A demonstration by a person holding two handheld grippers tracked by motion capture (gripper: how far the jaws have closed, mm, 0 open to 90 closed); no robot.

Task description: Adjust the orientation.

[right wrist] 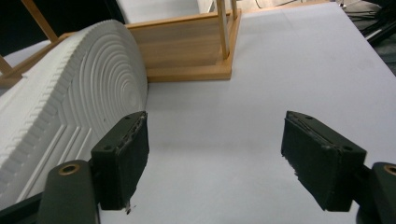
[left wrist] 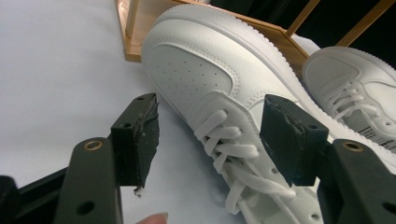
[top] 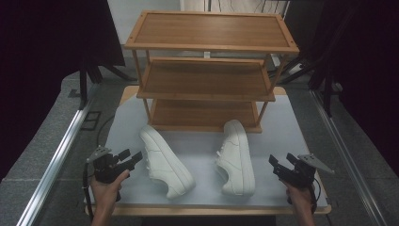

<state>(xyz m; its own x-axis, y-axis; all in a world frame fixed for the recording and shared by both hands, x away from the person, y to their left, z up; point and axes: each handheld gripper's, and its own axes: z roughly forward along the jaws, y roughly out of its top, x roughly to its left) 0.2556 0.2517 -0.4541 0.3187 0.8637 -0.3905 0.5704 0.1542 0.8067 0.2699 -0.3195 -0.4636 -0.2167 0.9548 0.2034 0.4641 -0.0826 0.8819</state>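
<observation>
Seen from the high view, a pale grey surface (top: 282, 122) carries a three-tier wooden shoe rack (top: 209, 70) at the centre top of the frame. Two white lace-up leather sneakers lie in front of it. The left sneaker (top: 164, 160) sits at lower centre-left, upright and angled. The right sneaker (top: 237, 157) lies tipped on its side at lower centre-right, its ribbed sole facing right.

The left hand-held gripper (top: 134, 157), at lower left, has its jaws spread wide and holds nothing; it sits just beside the left sneaker. In the left gripper view the laces (left wrist: 233, 154) show between the jaws, and the shoe's heel end is cut off at the bottom edge.

The right hand-held gripper (top: 277, 165), at lower right, is likewise spread wide and empty, near the right sneaker's sole but apart from it. The dark surroundings are hard to make out.
</observation>
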